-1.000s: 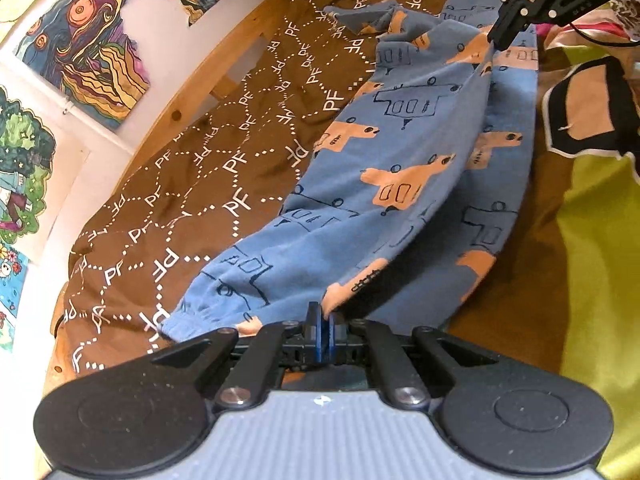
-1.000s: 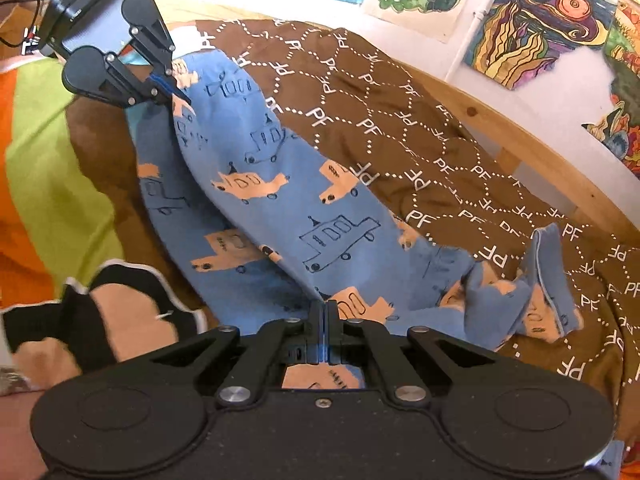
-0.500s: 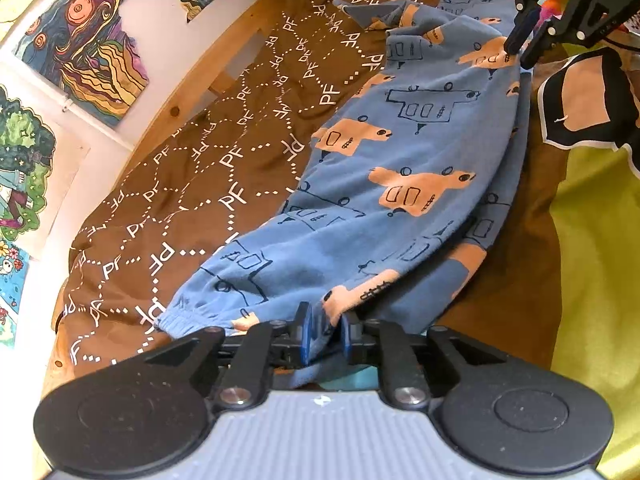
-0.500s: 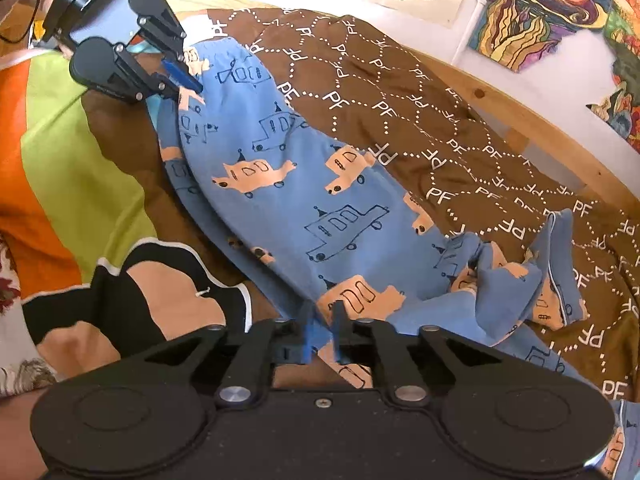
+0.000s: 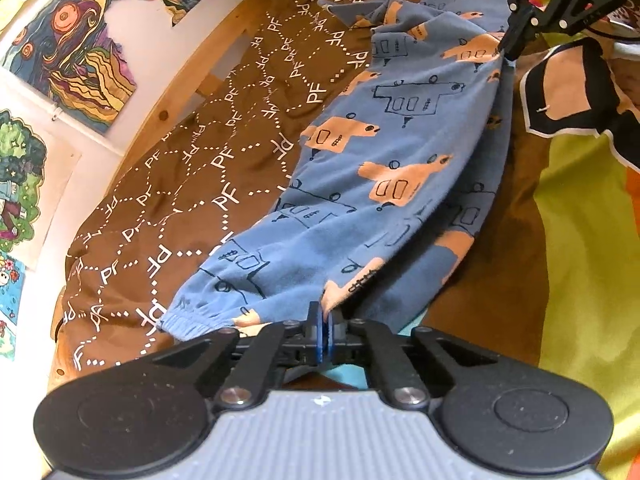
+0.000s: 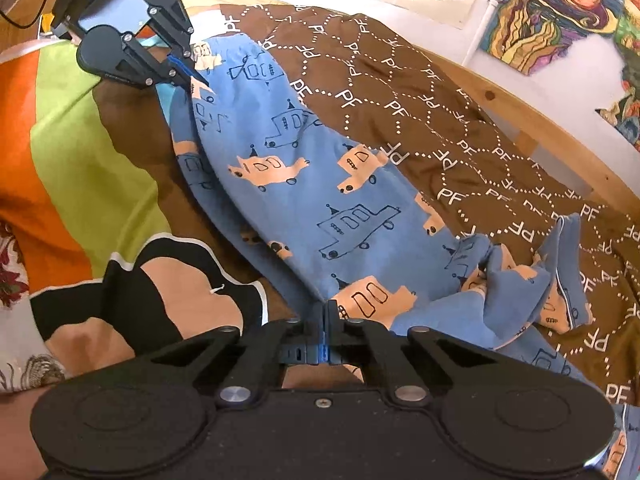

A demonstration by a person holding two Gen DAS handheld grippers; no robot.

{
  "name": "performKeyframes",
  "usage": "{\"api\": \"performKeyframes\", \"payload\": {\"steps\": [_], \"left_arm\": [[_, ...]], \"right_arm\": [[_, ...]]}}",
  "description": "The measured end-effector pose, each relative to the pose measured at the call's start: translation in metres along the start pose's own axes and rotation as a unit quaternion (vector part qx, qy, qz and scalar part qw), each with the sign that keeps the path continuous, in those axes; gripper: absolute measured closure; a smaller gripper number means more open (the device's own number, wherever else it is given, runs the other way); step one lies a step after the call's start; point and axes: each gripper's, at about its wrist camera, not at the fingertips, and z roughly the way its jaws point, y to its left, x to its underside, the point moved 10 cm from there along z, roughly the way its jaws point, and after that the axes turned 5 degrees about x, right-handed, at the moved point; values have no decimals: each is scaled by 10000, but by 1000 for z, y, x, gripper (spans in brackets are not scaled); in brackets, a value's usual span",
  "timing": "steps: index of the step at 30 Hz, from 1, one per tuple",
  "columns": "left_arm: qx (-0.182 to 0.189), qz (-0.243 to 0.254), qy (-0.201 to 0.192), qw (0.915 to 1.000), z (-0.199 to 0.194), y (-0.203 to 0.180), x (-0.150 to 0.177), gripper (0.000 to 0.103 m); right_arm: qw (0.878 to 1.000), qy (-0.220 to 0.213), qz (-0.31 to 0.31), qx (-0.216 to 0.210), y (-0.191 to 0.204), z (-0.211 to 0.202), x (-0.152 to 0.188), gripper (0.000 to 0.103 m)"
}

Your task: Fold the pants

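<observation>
On the bed's brown patterned bedspread [image 5: 224,128] the blue pants [image 5: 384,168] lie lengthwise, and each hand-held gripper, left [image 5: 323,326] and right [image 6: 324,330], has just re-closed, pinching the near edge, so the regrip looks ready for a fold.

A wooden-framed bed [image 5: 192,76] carries a brown patterned cover [image 5: 192,184], with blue printed pants [image 5: 400,184] lying on it.

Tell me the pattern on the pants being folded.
The blue pants carry peach and dark-outlined toy vehicles, clearest in the right wrist view.
</observation>
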Motion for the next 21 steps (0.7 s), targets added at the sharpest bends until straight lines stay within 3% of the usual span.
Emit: {"api": "performKeyframes", "payload": {"steps": [9, 11, 12, 13, 14, 15, 17, 19, 21], "left_arm": [[52, 111, 240, 9996, 6, -2, 3, 99], [118, 41, 287, 9995, 6, 0, 1, 93], [144, -21, 312, 9994, 5, 1, -1, 79], [149, -92, 299, 9994, 3, 1, -3, 54], [184, -211, 241, 9993, 0, 2, -8, 39], [259, -443, 140, 9986, -5, 3, -14, 20], [429, -917, -100, 9948, -13, 3, -30, 16], [558, -1384, -367, 9881, -17, -1, -55, 7], [576, -1698, -660, 9816, -14, -5, -82, 0]], "right_arm": [[9994, 120, -304, -133, 9, 0, 5, 103], [9992, 179, -358, -98, 9, 4, 7, 103], [9994, 181, -304, -67, 8, 4, 7, 101], [9996, 165, -242, -43, 6, 3, 7, 94], [9998, 114, -167, -39, 2, -1, 5, 89], [10000, 34, -48, -55, -3, -8, 1, 77], [9998, -79, 180, -6, -17, -20, -5, 60], [9984, -152, 477, 257, -41, -33, -7, 33], [9945, -130, 834, 623, -69, -41, -2, 17]]}}
